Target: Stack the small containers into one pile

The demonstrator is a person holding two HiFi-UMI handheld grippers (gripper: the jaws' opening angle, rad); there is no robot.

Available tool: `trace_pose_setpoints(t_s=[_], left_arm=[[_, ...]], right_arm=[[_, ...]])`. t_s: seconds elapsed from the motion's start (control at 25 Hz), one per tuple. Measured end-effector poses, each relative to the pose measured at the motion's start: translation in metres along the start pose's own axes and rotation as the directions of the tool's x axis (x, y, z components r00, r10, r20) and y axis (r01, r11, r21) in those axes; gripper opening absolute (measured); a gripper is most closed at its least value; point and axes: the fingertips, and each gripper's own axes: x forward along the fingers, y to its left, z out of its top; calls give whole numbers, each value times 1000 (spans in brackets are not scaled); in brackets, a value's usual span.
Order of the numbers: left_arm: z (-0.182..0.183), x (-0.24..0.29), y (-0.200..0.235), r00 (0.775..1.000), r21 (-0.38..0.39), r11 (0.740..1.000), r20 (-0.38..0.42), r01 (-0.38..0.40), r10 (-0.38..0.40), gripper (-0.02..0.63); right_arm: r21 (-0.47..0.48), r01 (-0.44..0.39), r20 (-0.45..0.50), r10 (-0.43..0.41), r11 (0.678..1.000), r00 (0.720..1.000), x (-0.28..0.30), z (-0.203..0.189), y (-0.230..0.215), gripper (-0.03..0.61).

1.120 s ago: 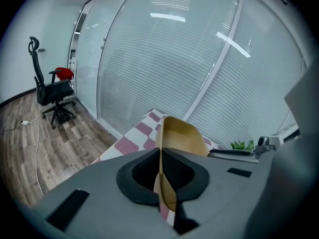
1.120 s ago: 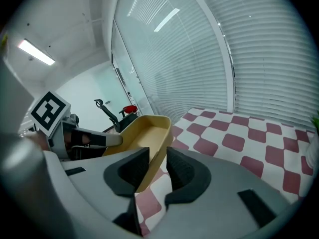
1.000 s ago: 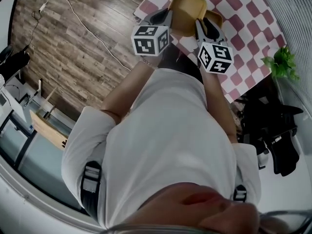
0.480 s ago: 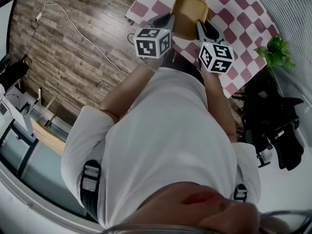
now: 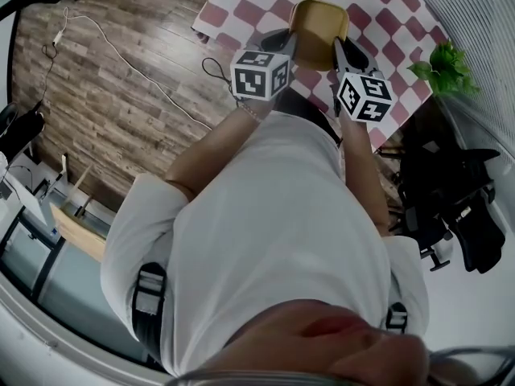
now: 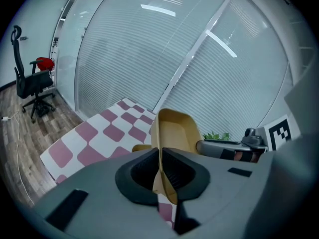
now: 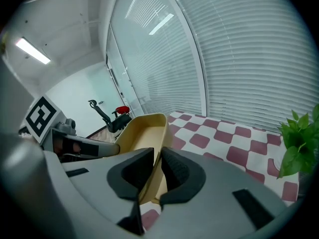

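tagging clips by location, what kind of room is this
Probably an office or lab space: a black swivel office chair, glass partition walls with slatted blinds, and wood-look flooring around a table under a checked cloth.

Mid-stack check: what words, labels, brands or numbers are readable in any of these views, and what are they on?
No readable text in any view.
On the left cube, part of the left gripper: a black-and-white square pattern, no letters or digits.
On the right cube, part of the right gripper: the same kind of pattern, no letters or digits.
On the yellow container held by both: no label or print showing.
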Motion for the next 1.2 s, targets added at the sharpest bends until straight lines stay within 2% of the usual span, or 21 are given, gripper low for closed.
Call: trace_pose_setpoints(t_s=[0.28, 0.56, 0.88, 1.2], left_arm=[[-17, 13, 9, 998, 11, 1000, -64, -12, 12, 41], [-41, 36, 14, 990, 24, 999, -138, -24, 27, 41], [-69, 73, 39, 972, -3, 999, -228, -51, 49, 42], [-70, 95, 60, 967, -26, 997, -246, -73, 64, 43]], right_arm=[[-17, -6, -52, 5, 1000, 999, 13, -10, -9, 52], [24, 5, -136, -1, 1000, 991, 29, -41, -27, 51], [79, -2, -225, 20, 997, 974, 66, -76, -46, 51], [93, -16, -235, 38, 995, 971, 96, -77, -49, 52]])
